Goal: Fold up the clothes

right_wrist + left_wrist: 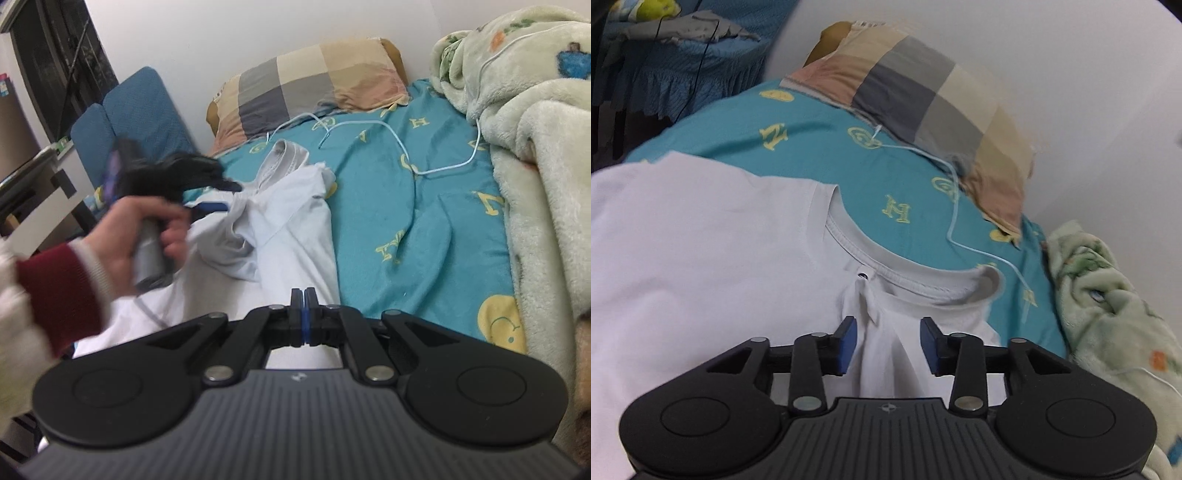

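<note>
Right now my left gripper (888, 345), fingers apart astride a raised pleat just below the collar of the white T-shirt (701, 258) on the bed, sits nearer than my right gripper (303, 314), pinched shut over its lower edge.

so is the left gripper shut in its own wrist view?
No, the left gripper stands open, its blue pads well apart with a fold of the white shirt between them.
</note>
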Tool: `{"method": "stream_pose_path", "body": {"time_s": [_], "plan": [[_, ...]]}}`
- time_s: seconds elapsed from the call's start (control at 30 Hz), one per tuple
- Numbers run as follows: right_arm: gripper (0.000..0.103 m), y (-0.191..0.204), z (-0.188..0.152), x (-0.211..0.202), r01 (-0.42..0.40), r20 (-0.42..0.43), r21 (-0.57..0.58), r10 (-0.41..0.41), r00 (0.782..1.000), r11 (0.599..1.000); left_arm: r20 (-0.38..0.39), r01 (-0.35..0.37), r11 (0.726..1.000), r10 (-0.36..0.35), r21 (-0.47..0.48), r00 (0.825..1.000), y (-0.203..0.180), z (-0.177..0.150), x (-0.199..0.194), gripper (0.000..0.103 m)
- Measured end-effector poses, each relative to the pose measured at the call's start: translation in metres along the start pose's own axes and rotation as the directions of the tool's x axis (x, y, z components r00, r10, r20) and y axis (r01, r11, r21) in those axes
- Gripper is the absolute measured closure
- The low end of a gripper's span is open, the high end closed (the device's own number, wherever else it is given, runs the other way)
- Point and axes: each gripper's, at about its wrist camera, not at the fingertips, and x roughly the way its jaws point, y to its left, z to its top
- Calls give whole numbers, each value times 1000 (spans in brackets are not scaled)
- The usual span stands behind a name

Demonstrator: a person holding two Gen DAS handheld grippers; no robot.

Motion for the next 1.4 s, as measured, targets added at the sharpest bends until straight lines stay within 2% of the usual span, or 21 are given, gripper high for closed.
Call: {"method": "stream_pose_path", "body": {"time_s": [0.17,0.27,0.37,0.47,0.57,0.73,0.93,0.97,1.0,1.03,1.07,1.1,1.2,1.33,1.4], "plan": [[99,-1,9,-21,7,50,-8,-7,999,1000,-3,64,997,-64,47,998,-17,-42,-105,55],[99,-6,16,-45,-6,69,23,5,998,1000,-28,118,991,-117,67,993,-31,-91,-166,53],[98,-13,23,-79,-1,86,48,-3,996,999,-87,197,980,-194,30,977,-40,-148,-207,53],[98,-27,26,-116,5,75,104,-13,997,995,-186,243,970,-232,35,955,-53,-205,-227,53],[98,-40,19,-153,29,101,154,-45,994,988,-290,270,961,-242,61,926,-71,-251,-229,53],[97,-46,-2,-183,49,116,172,-70,991,984,-413,241,966,-182,96,893,-90,-308,-215,53],[97,-36,-11,-180,57,109,119,-70,992,991,-475,210,970,-129,121,870,-91,-327,-196,56],[96,-33,-12,-176,57,101,100,-67,993,993,-483,206,970,-121,126,867,-91,-329,-194,62],[96,-30,-14,-172,57,94,80,-64,994,995,-491,200,970,-109,136,864,-93,-328,-190,74],[96,-27,-15,-170,62,91,63,-68,994,996,-495,192,972,-101,137,863,-92,-327,-186,80],[96,-24,-17,-168,67,89,46,-71,994,997,-500,184,973,-92,139,861,-91,-325,-183,93],[96,-23,-17,-167,67,87,38,-70,994,997,-500,181,974,-92,133,861,-88,-325,-182,97],[96,-26,-17,-167,59,88,54,-64,994,997,-495,193,974,-112,117,862,-85,-315,-188,99],[96,-31,-18,-169,53,95,79,-60,994,995,-477,249,966,-190,63,858,-71,-286,-219,99],[97,-31,-18,-168,55,94,81,-62,994,995,-459,255,966,-204,52,865,-61,-267,-238,99]]}}
